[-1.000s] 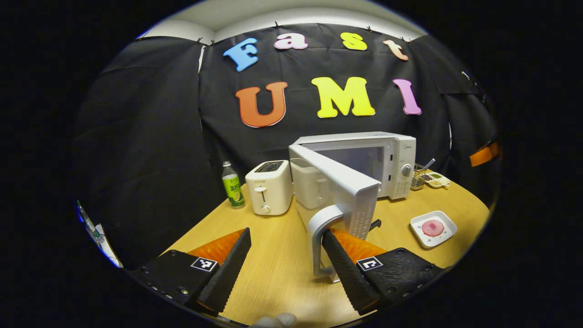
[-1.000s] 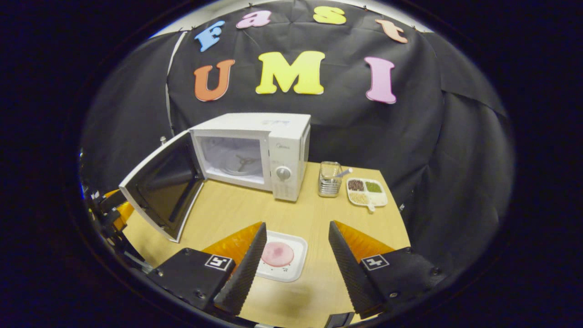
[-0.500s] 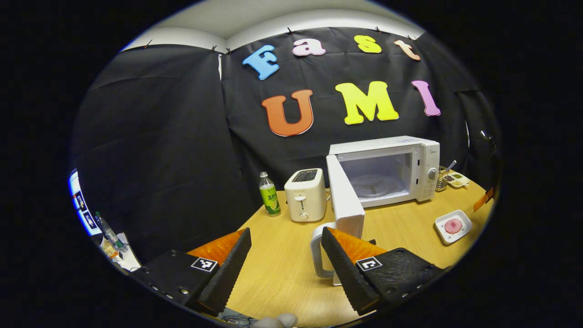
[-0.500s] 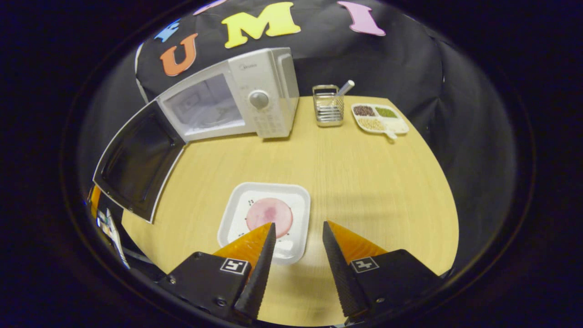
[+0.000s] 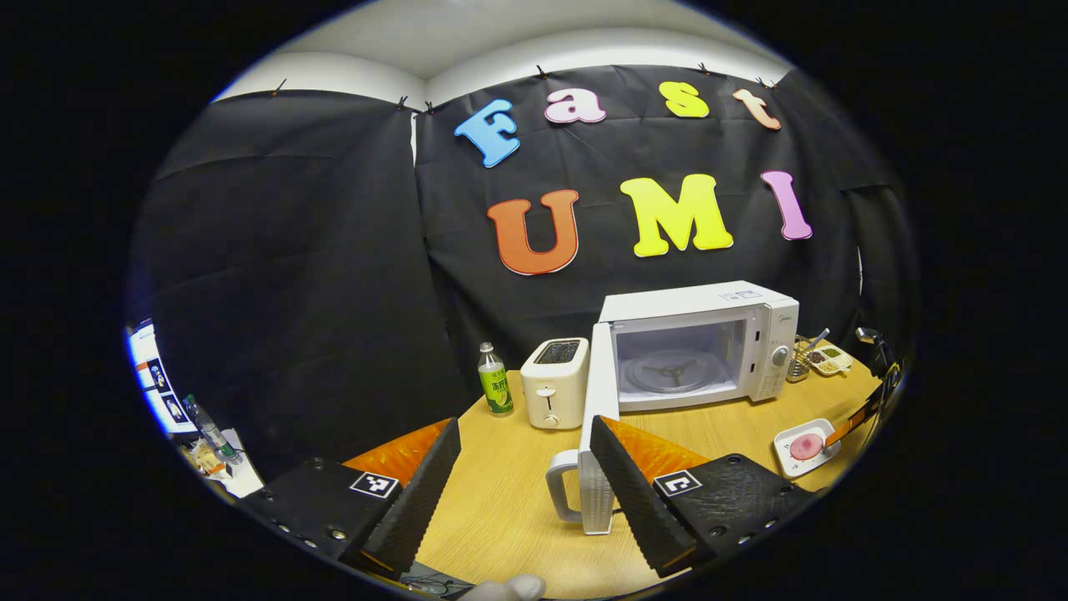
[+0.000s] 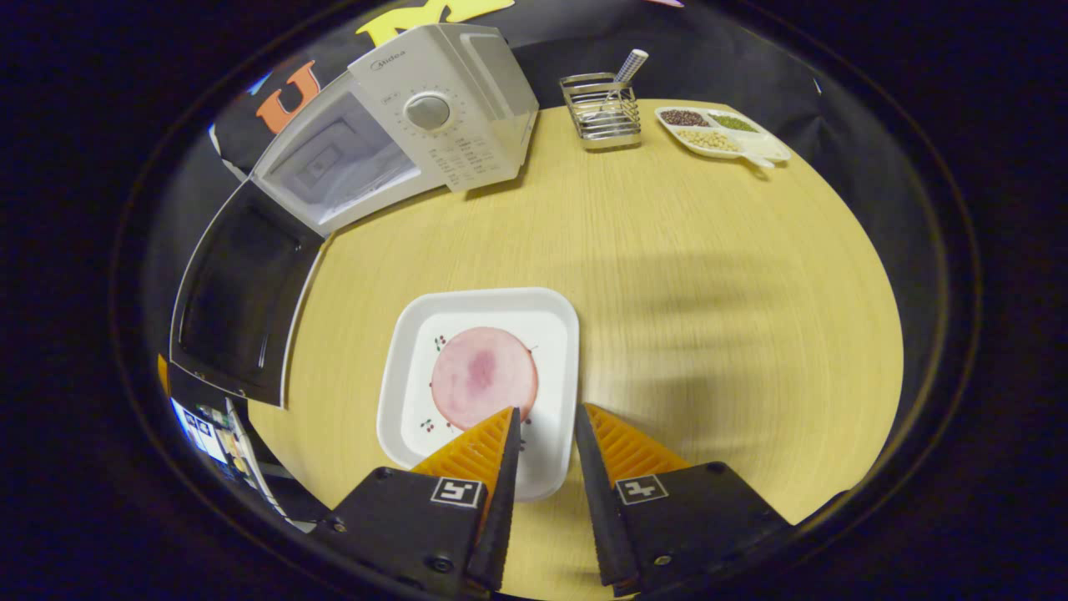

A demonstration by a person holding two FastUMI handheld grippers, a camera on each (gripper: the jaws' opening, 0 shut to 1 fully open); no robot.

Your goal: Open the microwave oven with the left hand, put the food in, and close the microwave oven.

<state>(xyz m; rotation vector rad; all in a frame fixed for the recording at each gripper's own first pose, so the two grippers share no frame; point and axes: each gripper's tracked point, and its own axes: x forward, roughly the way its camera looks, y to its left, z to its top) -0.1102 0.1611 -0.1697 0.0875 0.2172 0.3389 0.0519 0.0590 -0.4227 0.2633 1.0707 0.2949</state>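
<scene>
The white microwave [image 5: 697,342] stands at the back of the table with its door [image 5: 599,417] swung wide open; the turntable shows inside. My left gripper [image 5: 524,420] is open, drawn back in front of the door's handle [image 5: 561,491] and holding nothing. The food, a pink round slice [image 6: 484,376], lies on a white square plate [image 6: 400,367]. My right gripper [image 6: 546,409] hangs low over the plate's near right corner, its jaws narrowed but apart, one finger over the plate and one outside its rim. The microwave [image 6: 434,125] and its door [image 6: 238,300] lie to the far left.
A white toaster [image 5: 553,382] and a green bottle [image 5: 496,380] stand left of the microwave. A wire holder [image 6: 602,113] and a divided dish of beans [image 6: 722,132] sit at the table's far edge. Bare tabletop [image 6: 709,275] lies between plate and microwave.
My left gripper has backed away from the handle, leaving the door wide open. My right gripper has dropped down to the plate, and its fingers have narrowed.
</scene>
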